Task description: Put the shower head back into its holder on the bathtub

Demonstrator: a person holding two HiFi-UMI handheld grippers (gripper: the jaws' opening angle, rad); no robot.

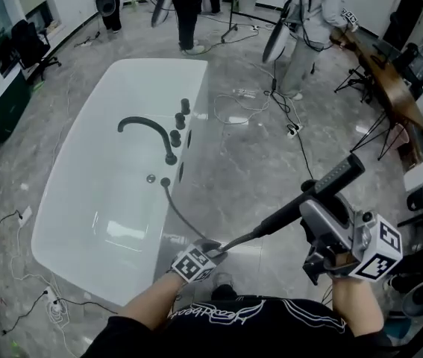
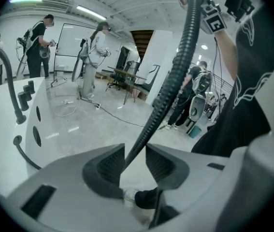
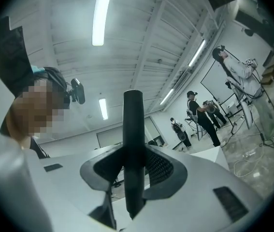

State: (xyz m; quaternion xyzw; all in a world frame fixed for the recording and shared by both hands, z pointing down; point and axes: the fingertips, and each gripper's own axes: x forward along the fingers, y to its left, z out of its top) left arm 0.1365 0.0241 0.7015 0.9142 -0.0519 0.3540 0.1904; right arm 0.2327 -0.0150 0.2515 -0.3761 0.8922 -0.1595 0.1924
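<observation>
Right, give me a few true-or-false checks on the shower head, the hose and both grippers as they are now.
1. The right gripper is clamped on the shower head. True.
2. The shower head is seated on the bathtub. False: it is held up over the floor, beside the tub.
3. The left gripper has the hose between its open jaws. True.
4. The tub's faucet is chrome. False: it is black.
</observation>
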